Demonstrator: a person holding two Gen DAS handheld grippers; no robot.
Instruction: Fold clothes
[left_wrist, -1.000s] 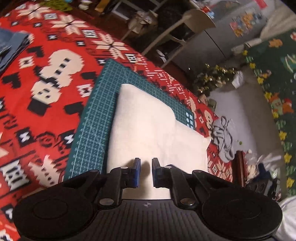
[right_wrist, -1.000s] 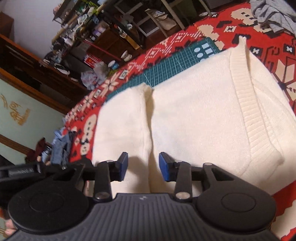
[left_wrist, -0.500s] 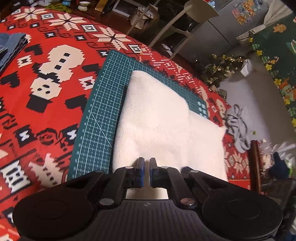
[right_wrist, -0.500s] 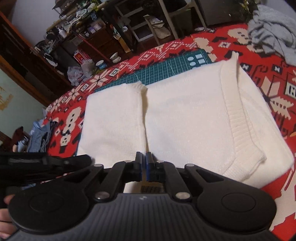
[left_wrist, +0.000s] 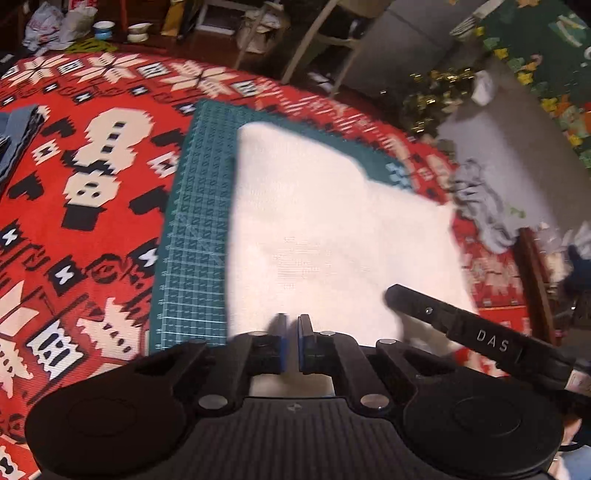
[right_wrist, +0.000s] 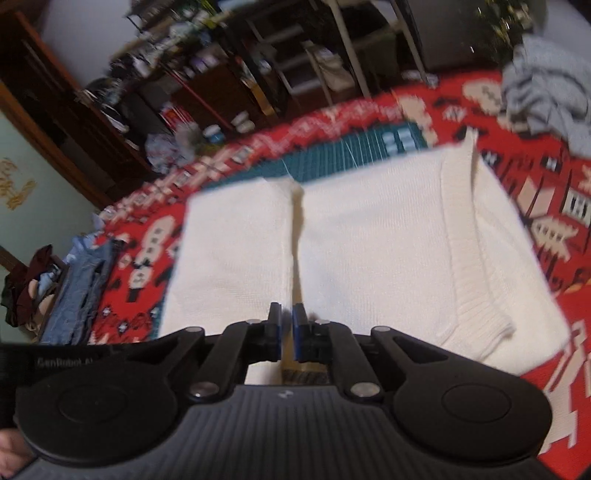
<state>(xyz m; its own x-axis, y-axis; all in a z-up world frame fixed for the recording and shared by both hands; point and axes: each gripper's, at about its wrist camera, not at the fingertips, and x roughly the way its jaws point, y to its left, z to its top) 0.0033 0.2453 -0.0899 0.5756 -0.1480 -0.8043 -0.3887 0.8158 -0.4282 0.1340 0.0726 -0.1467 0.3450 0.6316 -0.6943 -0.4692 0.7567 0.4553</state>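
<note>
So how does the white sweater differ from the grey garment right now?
The white sweater lies flat, folded into a neat block on the green cutting mat; the grey garment sits crumpled in a heap on the red patterned cloth. The sweater lies just ahead of both grippers; the grey one lies further off. Both rest on the same surface.

blurred: shelves (right_wrist: 207, 74) | cut off: jeans (left_wrist: 14, 140) | sweater (right_wrist: 369, 240) near edge hidden

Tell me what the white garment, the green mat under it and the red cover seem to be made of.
White garment: apparently knitted yarn, matte and soft, judging by its ribbed band.
Green mat: probably a vinyl or rubber cutting mat, smooth and flat, with a printed white grid.
Red cover: looks like woven or knitted fabric with a blocky, pixel-like pattern; blur hides the weave.
</note>
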